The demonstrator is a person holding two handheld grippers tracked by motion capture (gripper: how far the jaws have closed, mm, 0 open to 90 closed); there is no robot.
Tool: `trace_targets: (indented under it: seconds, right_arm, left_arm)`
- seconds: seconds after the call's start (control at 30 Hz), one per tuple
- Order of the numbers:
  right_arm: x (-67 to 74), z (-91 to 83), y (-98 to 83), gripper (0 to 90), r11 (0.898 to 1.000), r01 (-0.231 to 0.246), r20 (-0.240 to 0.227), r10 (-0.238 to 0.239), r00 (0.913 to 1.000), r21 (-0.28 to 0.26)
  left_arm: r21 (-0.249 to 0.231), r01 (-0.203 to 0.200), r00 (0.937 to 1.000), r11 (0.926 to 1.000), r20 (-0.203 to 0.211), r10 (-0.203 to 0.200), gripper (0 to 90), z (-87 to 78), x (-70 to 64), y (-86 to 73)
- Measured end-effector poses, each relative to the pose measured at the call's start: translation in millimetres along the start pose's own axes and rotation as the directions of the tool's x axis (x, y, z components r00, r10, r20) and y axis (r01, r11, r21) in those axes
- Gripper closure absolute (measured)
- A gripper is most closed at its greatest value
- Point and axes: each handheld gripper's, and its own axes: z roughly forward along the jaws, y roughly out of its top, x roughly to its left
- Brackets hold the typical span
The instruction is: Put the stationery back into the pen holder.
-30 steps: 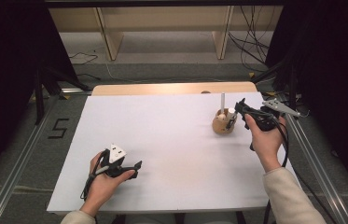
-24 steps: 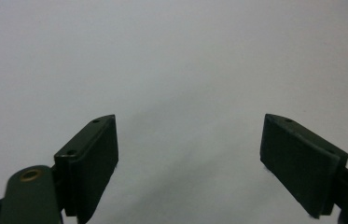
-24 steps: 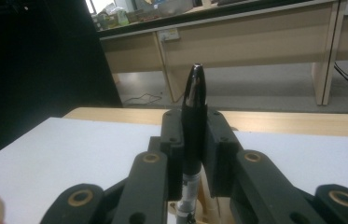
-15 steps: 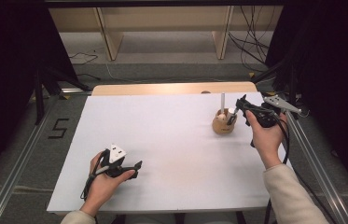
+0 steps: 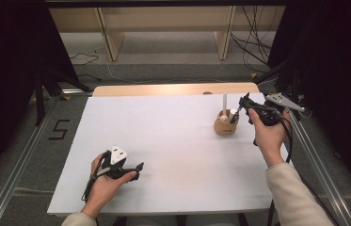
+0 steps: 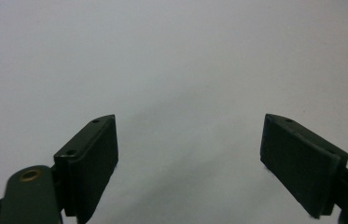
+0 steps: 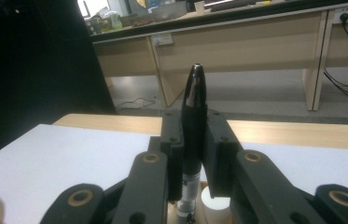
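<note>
The table [image 5: 173, 141] has a white, plain top that covers almost all of it; only at the far edge a strip of light wood [image 5: 173, 89] stays bare. The white surface looks clean and flat, with soft shadows under the hands. Around the table run grey metal rails [image 5: 18, 169], and on the grey floor at the left there is a black mark like the figure 5 [image 5: 59, 129]. Behind the table stand light wooden desks [image 5: 163, 28], with black cables [image 5: 253, 42] hanging and lying on the floor at the right. Dark curtains [image 5: 3, 70] close the room on both sides.

The right gripper [image 5: 244, 104] is at the far right part of the table, just beside a small round wooden holder [image 5: 225, 125]. Its jaws are closed on a black pen [image 7: 193, 121], which stands upright between the pads in the right gripper view, with its lower end over the holder. A thin white stick [image 5: 224, 103] rises from the holder, and something white and round [image 7: 216, 198] sits in it too.

The left gripper [image 5: 135, 170] rests low near the front left part of the table, well apart from the holder. Its jaws stand wide, with only the white surface between them.
</note>
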Motion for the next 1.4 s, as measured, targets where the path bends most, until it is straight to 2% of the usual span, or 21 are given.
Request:
trace_targets:
  seconds: [1.4]
  right_arm:
    - [-2.2, 8.9, 7.3, 80.0, 1.000, 0.019, 0.028, -0.018, 0.9994, -0.014]
  left_arm:
    - [-0.003, 0.002, 1.0000, 1.0000, 0.002, -0.002, 19.1, 0.6, -0.8, 0.3]
